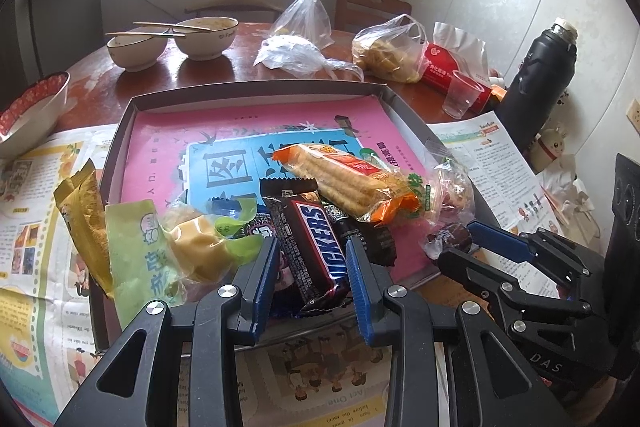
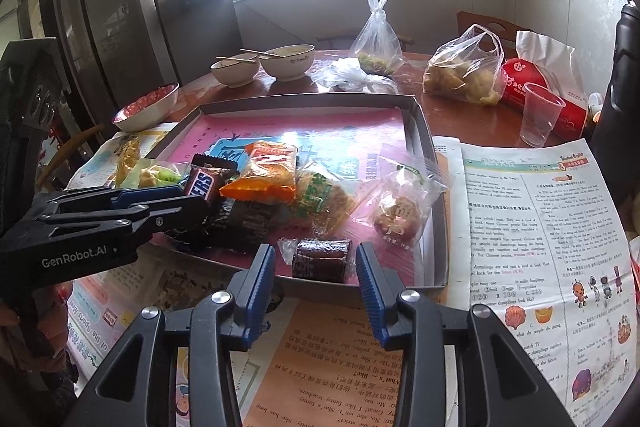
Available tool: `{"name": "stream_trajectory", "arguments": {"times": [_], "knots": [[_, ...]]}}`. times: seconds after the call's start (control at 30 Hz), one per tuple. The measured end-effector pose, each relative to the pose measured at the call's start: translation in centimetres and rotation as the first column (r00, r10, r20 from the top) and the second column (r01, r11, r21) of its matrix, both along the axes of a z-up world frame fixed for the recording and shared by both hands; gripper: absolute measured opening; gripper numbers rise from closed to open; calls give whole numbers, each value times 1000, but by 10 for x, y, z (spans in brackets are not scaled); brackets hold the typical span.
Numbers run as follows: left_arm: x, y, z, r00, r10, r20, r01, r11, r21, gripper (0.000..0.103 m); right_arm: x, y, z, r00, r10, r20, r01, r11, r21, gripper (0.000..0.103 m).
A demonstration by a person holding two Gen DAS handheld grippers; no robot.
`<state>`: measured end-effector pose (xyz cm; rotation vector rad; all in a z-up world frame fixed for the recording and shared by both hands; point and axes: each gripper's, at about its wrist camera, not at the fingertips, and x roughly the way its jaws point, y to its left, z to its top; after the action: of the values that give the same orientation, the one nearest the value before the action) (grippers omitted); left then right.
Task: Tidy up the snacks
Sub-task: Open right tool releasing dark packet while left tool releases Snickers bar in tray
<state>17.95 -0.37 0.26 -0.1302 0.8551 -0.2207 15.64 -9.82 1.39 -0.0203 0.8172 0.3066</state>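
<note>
My left hand-held gripper [image 1: 312, 263] stands open astride the Snickers bar [image 1: 314, 251] in the tray [image 1: 256, 89] — its long axis runs straight ahead, parallel to the fingers. My right hand-held gripper [image 2: 316, 267], also wide, faces the dark wrapped cake [image 2: 322, 259] — lying crosswise.

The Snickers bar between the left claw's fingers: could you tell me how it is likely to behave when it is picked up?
The Snickers bar looks like a solid block, so it should probably stay stiff. Its glossy wrapper may be a little slippery against the left claw, though the ribbed blue fingers should help. It lies on other dark packets, which may shift as it lifts.
</note>
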Motion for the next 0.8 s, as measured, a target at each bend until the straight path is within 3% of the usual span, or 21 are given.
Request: {"name": "stream_trajectory", "arguments": {"times": [0.8], "knots": [[-16, 2, 15, 999, 18, 32, -19, 1000, 13, 60, -11, 4, 10, 1000, -17, 26, 17, 1000, -8, 59]]}}
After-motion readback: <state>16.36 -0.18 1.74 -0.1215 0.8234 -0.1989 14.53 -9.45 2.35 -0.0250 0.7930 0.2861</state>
